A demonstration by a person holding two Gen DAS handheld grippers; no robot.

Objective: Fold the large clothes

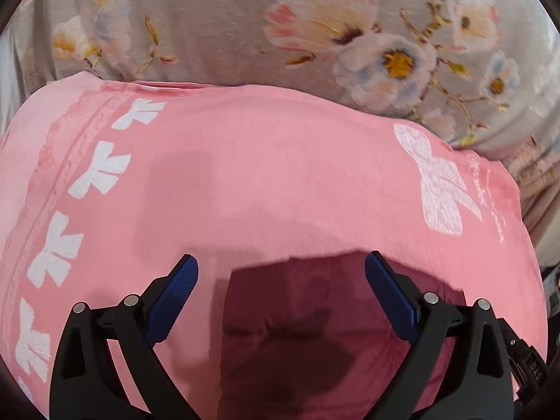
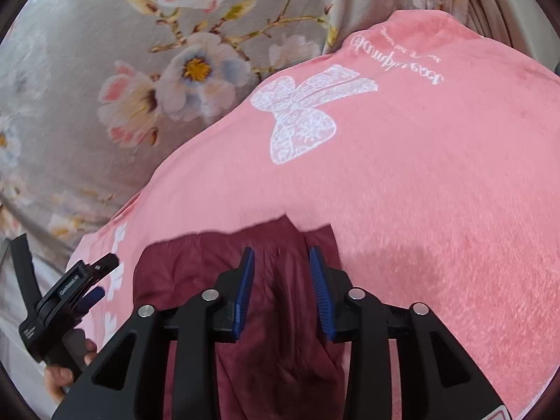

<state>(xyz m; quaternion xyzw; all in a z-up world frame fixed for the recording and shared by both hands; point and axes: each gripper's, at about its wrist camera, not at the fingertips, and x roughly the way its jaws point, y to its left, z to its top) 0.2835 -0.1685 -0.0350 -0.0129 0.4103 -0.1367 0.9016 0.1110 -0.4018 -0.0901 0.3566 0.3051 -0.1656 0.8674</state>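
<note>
A large pink cloth printed with white bows lies spread over a flowered bedsheet, and the right wrist view shows it too. A dark maroon garment lies on its near part, partly tucked under a pink edge. My left gripper hangs over the maroon garment with its blue pads wide apart and nothing between them. My right gripper is open by a narrower gap; the maroon garment shows below that gap, and neither pad presses on it.
The grey bedsheet with pink and white flowers runs beyond the pink cloth to the far side and left. In the right wrist view a hand holds the left gripper's handle at the lower left.
</note>
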